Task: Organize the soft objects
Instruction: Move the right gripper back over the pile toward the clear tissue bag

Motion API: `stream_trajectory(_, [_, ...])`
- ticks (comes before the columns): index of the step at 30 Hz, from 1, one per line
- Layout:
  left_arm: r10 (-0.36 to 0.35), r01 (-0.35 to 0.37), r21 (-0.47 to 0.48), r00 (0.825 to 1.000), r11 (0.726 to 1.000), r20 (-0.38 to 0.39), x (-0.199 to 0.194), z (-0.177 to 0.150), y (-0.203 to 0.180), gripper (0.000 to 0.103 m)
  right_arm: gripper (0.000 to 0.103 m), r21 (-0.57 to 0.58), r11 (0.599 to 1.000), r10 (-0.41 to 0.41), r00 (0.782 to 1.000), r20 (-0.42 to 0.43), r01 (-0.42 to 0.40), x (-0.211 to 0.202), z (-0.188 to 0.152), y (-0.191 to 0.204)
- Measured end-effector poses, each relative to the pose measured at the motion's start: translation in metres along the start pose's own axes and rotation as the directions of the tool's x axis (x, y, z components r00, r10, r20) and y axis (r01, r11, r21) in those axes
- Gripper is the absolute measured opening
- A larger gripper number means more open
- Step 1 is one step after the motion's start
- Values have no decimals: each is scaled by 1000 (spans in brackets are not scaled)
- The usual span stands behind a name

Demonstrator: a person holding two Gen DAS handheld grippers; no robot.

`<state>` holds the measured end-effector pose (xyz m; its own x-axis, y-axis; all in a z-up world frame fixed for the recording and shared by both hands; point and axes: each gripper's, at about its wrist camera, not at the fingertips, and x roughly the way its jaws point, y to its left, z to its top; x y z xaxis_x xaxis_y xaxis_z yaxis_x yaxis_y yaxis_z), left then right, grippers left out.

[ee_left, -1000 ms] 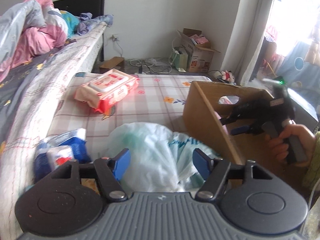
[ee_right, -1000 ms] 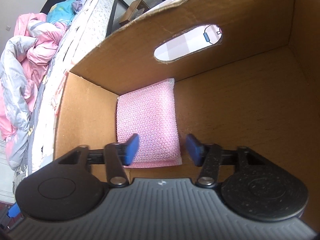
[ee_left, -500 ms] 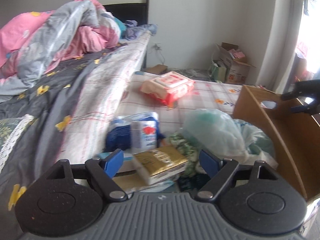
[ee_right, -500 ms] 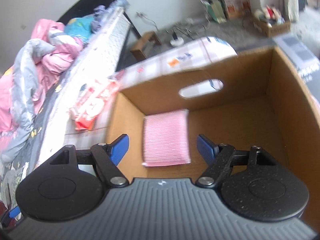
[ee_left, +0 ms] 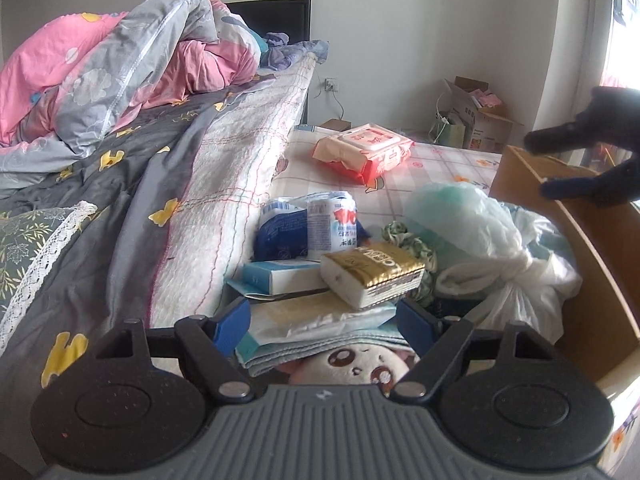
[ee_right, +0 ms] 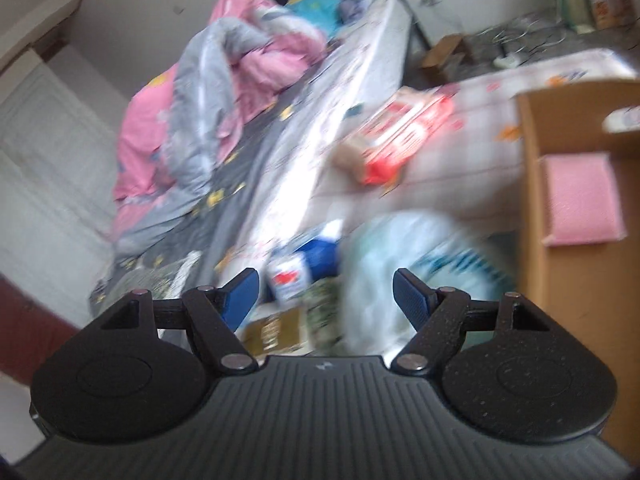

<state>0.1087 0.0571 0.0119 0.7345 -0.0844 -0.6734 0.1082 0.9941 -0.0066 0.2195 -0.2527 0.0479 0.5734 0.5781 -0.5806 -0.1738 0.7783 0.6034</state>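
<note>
A heap of soft goods lies on the low checked mattress (ee_left: 436, 160), between the bed (ee_left: 168, 168) on the left and the brown cardboard box (ee_left: 592, 292) on the right. In the heap, the gold-wrapped tissue pack (ee_left: 374, 276) rests on the pale blue carton (ee_left: 280, 278) and a flat white pouch (ee_left: 316, 316). Behind them stand the blue and white tissue packs (ee_left: 308, 228). To the right lies the knotted translucent plastic bag (ee_left: 468, 224), against the box wall. Nearest the camera, a plush toy (ee_left: 352, 368) lies under a folded towel (ee_left: 320, 344). Farther back, apart from the heap, lies the red and white wipes pack (ee_left: 364, 150). The pink bubble-wrap pad (ee_right: 580, 198) lies inside the box.
</note>
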Motion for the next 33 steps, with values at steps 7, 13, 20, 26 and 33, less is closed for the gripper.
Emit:
stream_trajectory(7, [5,-4,18,1000,1000,-31,8,-7,6,56,70,95,991,107,991,-75,-99,58,-55,24])
stream_trajectory(13, [-27,27,-6,999,1000,-23,14,1,13,45,61,248,960,168,977,-130,-132,97,-86,19])
stream_trajectory(20, [-81,81,-1,996,997,-30,36,22,14,45,53,307,947,131,986,-106,-93,107,-87,9])
stream_trajectory(26, [-71,66,-93,996,994,-48,61,41,27,45,52,295,952,103,993,-57,-82,98,-79,6])
stream_trajectory(33, [-44,33,-112,995,993,-94,94,57,25,45,53,310,947,101,995,-26,-88,92,-74,-4])
